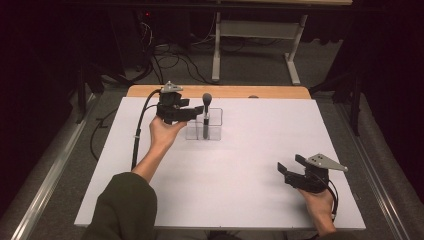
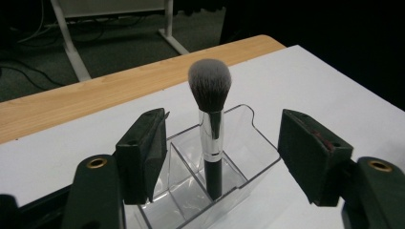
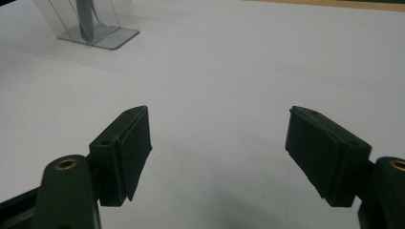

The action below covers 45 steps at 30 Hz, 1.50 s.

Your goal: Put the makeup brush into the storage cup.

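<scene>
While we look down on the counter [image 1: 240, 165]: both hands hold grippers over it.
Left gripper [image 1: 189, 114]: we see it far left, forearm stretched forward, jaws spread beside the organizer [image 1: 205, 131].
Brush [image 2: 210, 129]: upright in the organizer, between those jaws, untouched.
Right gripper [image 1: 289, 164]: near right, low, jaws spread, holding nothing.
Writing: we read none.
</scene>
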{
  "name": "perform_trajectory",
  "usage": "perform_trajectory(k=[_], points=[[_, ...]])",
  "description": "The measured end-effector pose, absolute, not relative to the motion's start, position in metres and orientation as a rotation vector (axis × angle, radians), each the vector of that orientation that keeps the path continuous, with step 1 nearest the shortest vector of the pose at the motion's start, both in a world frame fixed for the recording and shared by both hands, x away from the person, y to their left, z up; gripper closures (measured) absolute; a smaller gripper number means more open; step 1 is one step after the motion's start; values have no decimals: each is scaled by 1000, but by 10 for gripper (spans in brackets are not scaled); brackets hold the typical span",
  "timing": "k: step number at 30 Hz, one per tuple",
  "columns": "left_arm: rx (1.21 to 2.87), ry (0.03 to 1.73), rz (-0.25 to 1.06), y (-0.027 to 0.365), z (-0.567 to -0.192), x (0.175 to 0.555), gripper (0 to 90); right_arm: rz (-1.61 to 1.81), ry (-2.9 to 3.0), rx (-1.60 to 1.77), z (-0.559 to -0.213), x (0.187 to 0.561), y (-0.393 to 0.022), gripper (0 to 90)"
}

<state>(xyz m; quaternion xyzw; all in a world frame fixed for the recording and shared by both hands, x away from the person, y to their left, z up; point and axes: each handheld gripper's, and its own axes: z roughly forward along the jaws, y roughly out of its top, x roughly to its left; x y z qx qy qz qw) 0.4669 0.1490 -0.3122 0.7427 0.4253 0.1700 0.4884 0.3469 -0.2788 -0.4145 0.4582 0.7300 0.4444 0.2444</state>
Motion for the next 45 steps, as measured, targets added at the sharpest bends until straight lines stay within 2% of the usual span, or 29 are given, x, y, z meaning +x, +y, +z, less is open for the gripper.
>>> perform_trajectory(k=[25,45], points=[[1763,949,443,177,-308,413,344,1225,1990,1244,-414,347,-278,256],[1748,940,451,198,-320,377,334,1229,1989,1246,-413,347,-277,257]])
